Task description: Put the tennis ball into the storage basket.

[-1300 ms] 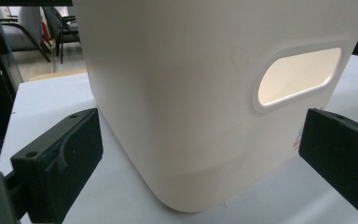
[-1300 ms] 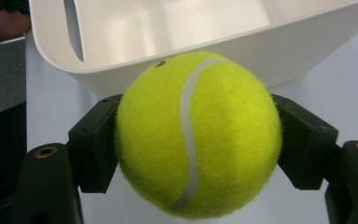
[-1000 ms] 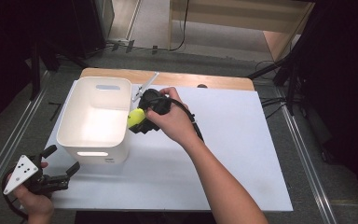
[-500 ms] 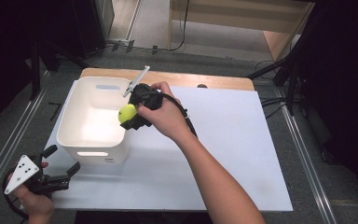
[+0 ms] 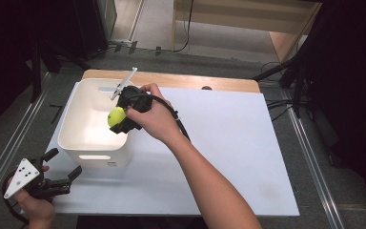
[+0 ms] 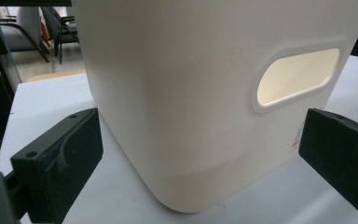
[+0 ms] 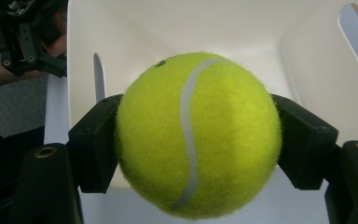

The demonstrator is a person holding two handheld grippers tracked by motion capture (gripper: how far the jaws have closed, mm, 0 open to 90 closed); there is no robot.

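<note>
The right hand-held gripper pinches a fuzzy yellow-green tennis ball, its two black jaws pressed on the ball's opposite sides in the right gripper view; in the high view, left of centre, the ball hangs over the right-hand rim of the white rectangular plastic bin, with the open inside of the bin lying to the ball's left and below; so the coming move, as I judge it, turns on carrying the ball a little further left and then lowering it; the ball is round, so no long axis matters; the right hand is the nearer one by far. The left hand-held gripper rests at the lower left of the high view, jaws spread wide and holding nothing, just beside the bin's near wall with its oval handle slot. The bin stands on the white table; its floor under the ball is hidden by the hand, and whether anything lies inside is hard to make out.
</note>
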